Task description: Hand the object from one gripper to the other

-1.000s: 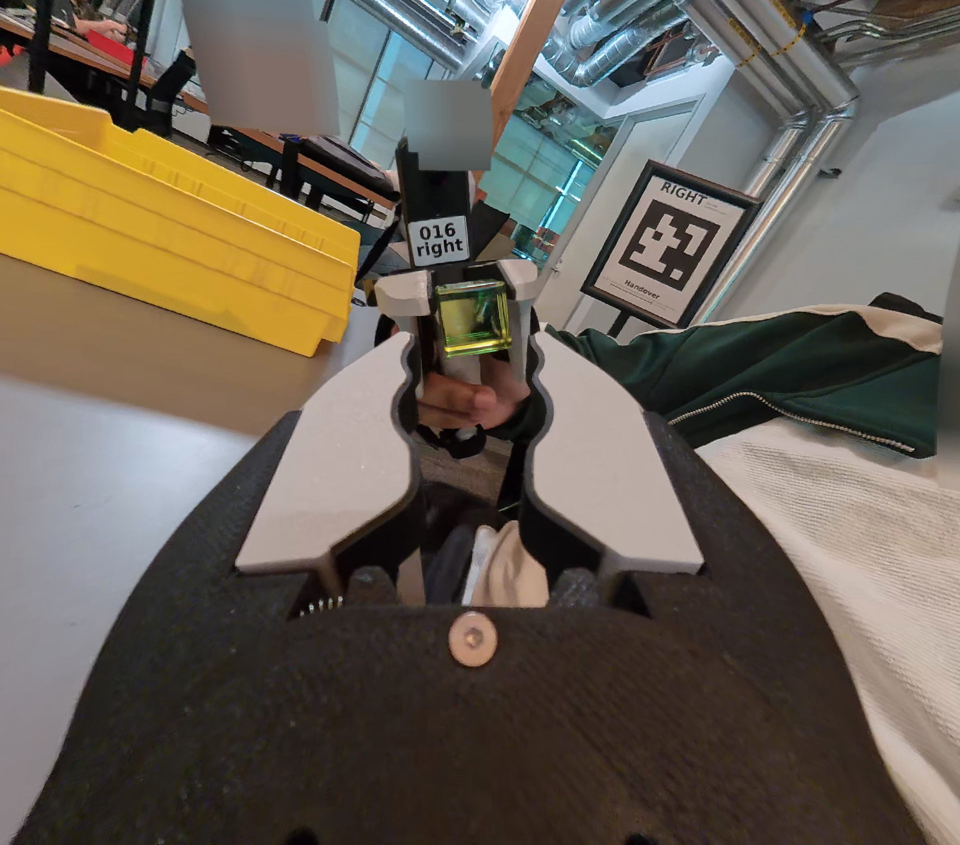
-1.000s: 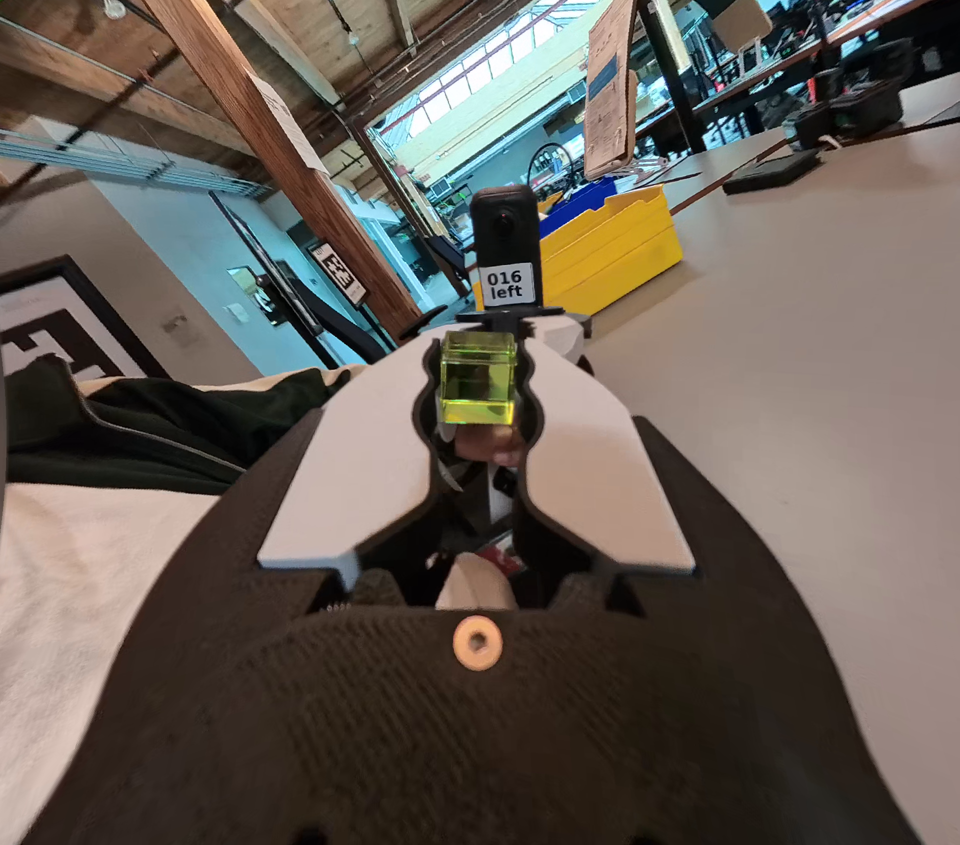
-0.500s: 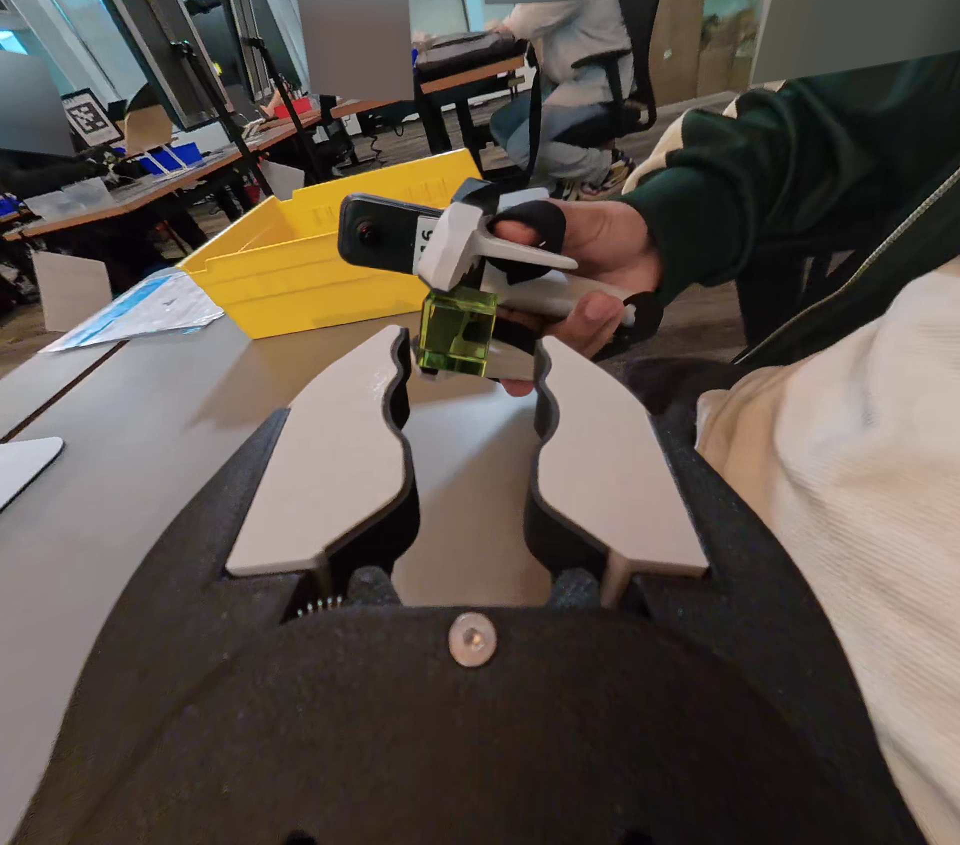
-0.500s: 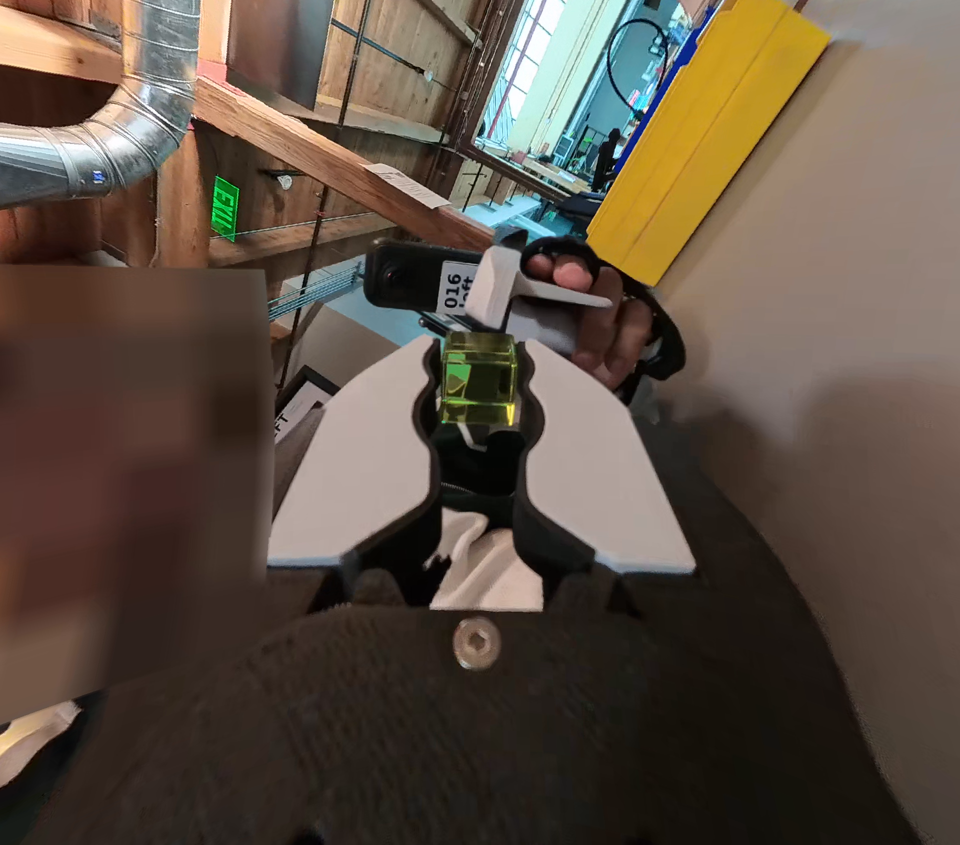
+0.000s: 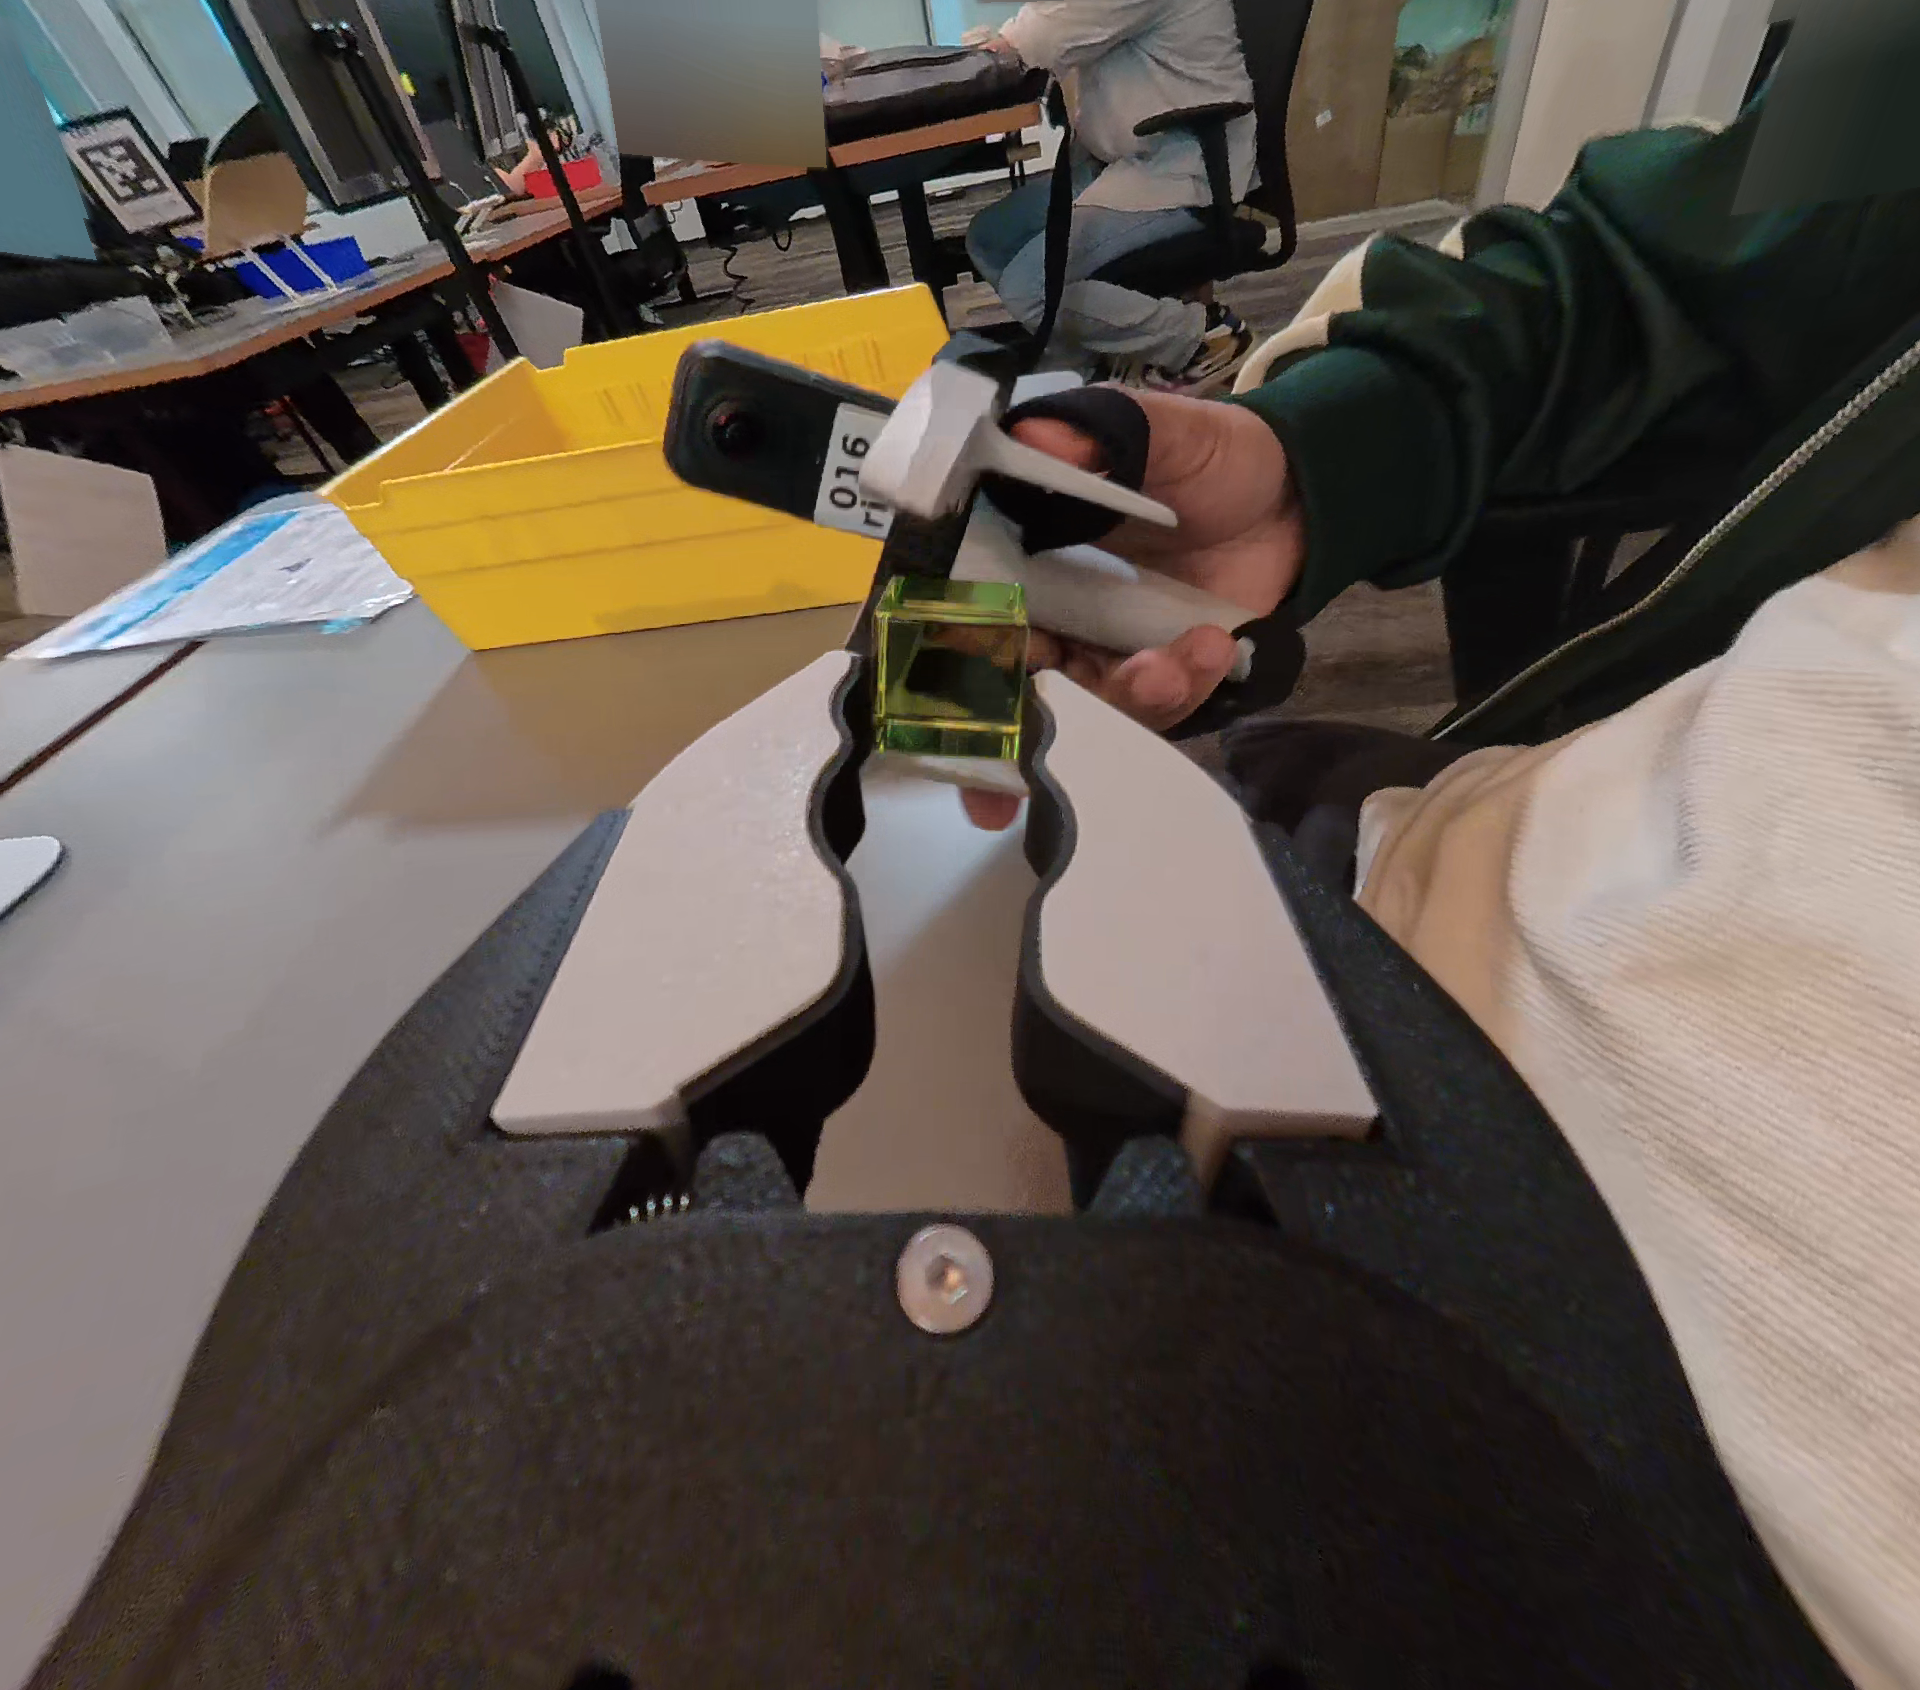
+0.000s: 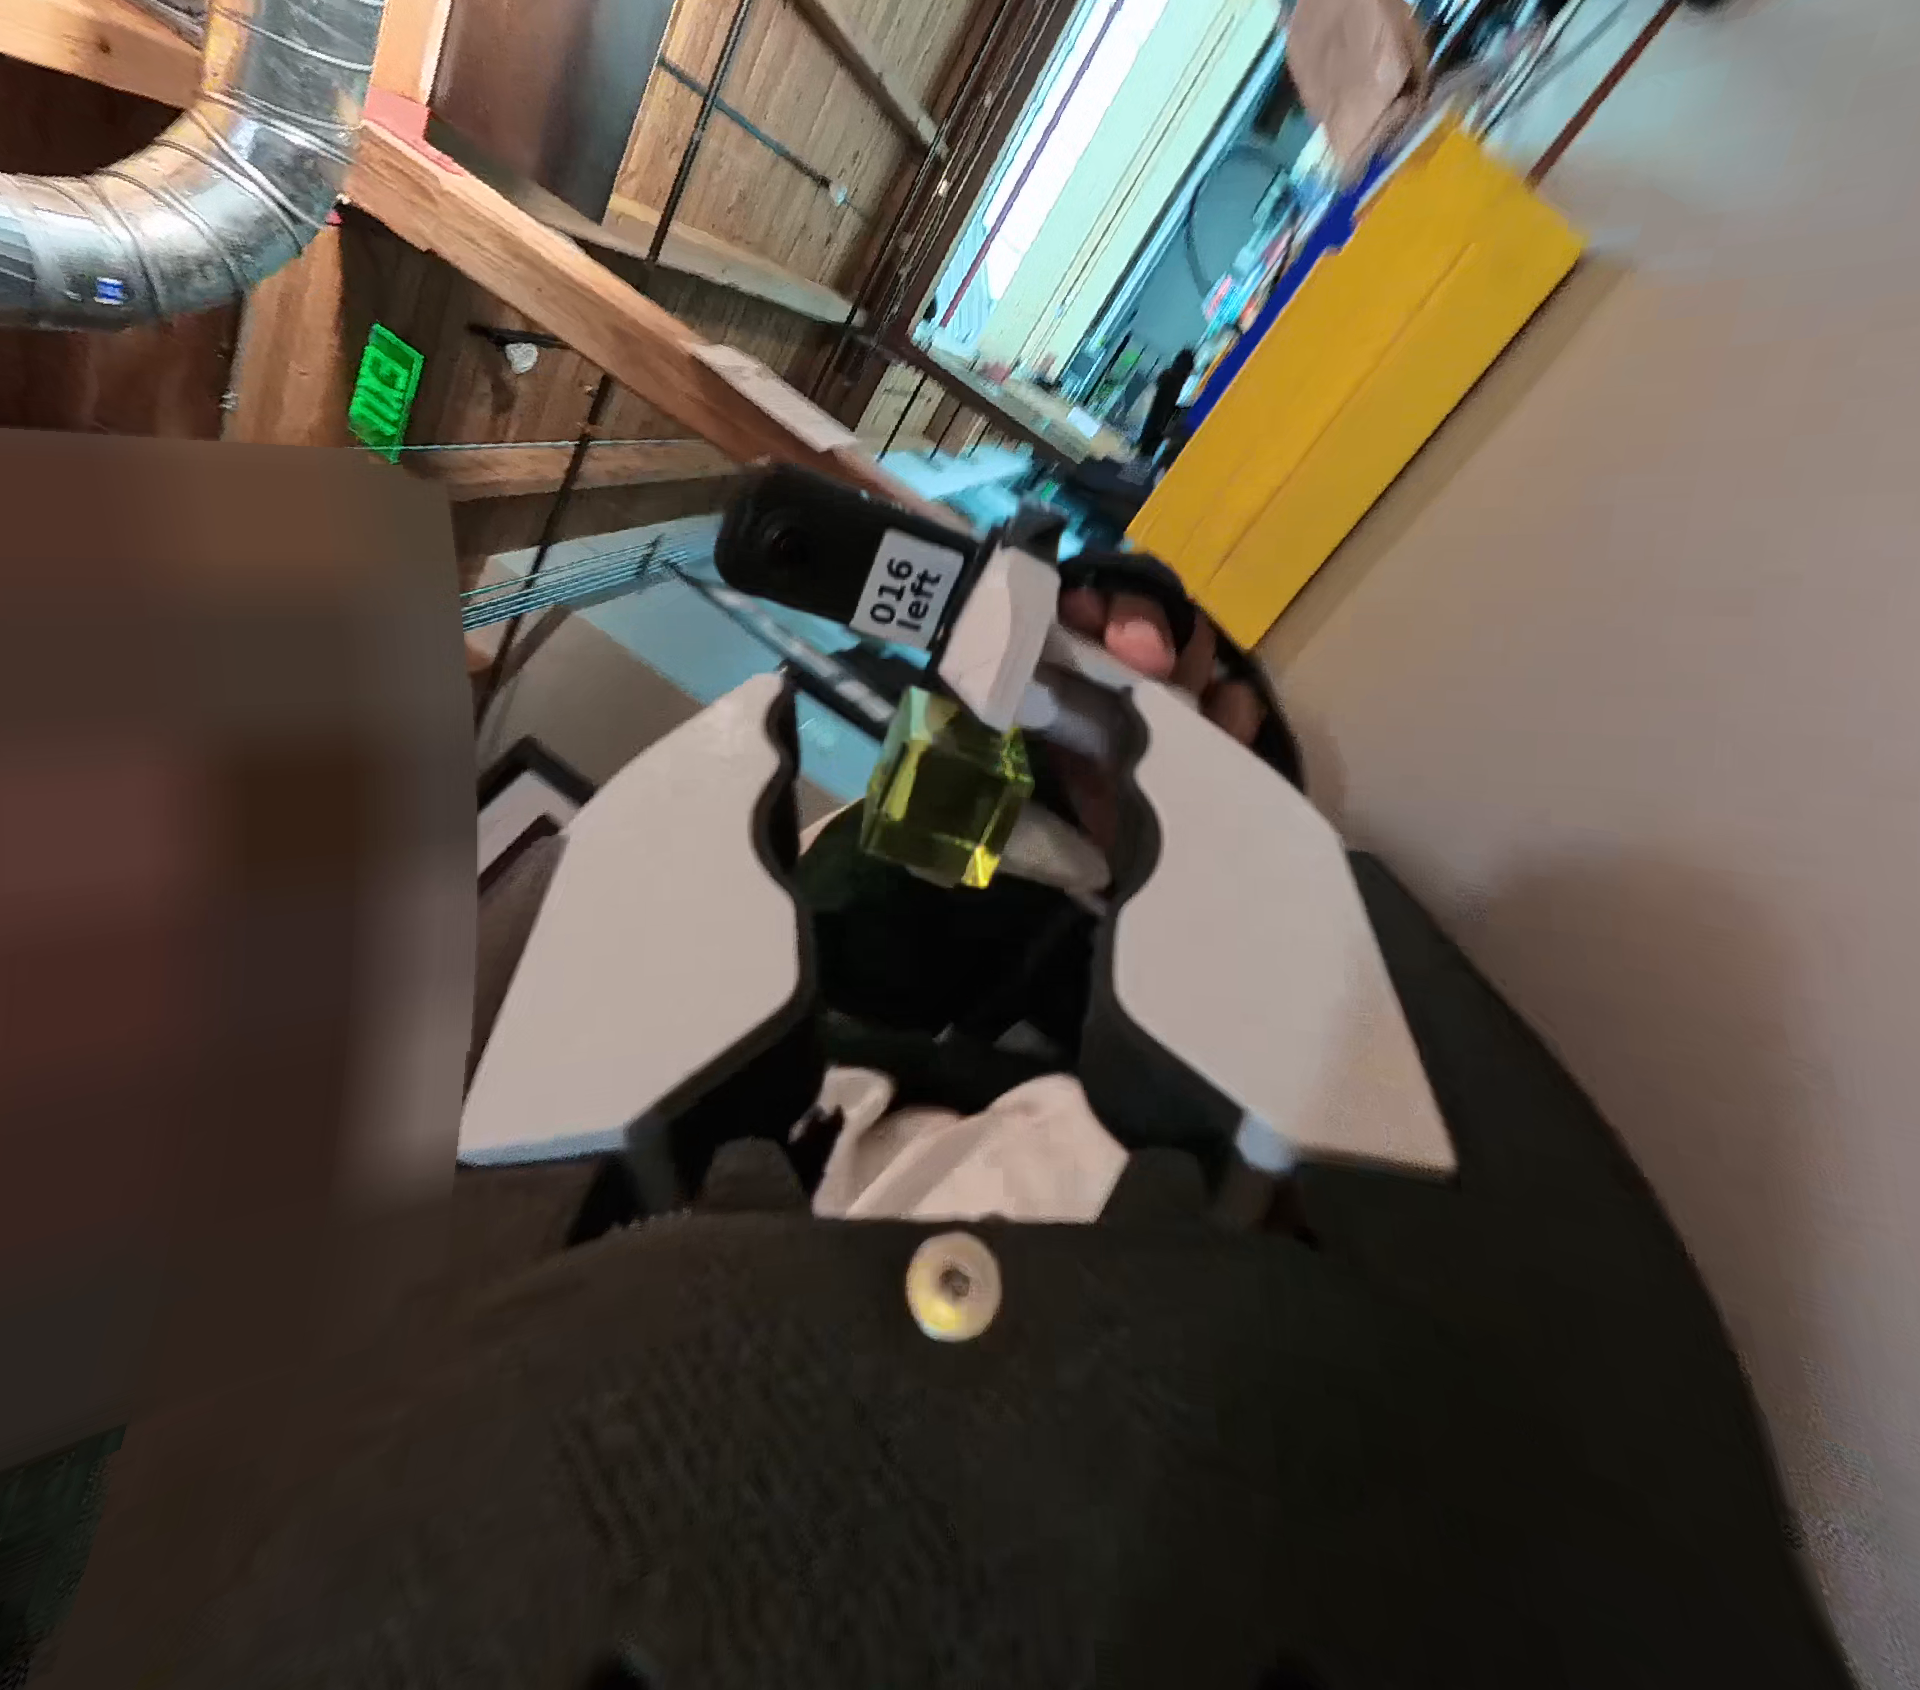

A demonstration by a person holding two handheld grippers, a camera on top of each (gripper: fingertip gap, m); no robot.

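Observation:
A clear yellow-green cube (image 5: 948, 669) sits between the tips of my left gripper (image 5: 940, 684), which is shut on it above the table edge. My right gripper (image 5: 925, 528), held sideways in a hand with a green sleeve, is just behind and above the cube with its jaws spread. In the right wrist view my right gripper (image 6: 956, 705) is open wide. There the cube (image 6: 945, 793) hangs tilted in the gap, clear of both right fingers. It is pinched by the left gripper's white fingers (image 6: 997, 643).
A yellow bin (image 5: 623, 497) stands on the grey table (image 5: 260, 809) beyond the grippers, with a plastic packet (image 5: 229, 570) to its left. A person sits on an office chair (image 5: 1195, 186) behind. The holder's cream-clad body (image 5: 1662, 1017) fills the right side.
The cube has changed grippers: my left gripper has shut on it and my right gripper has opened and let go. The right wrist view is now blurred by movement.

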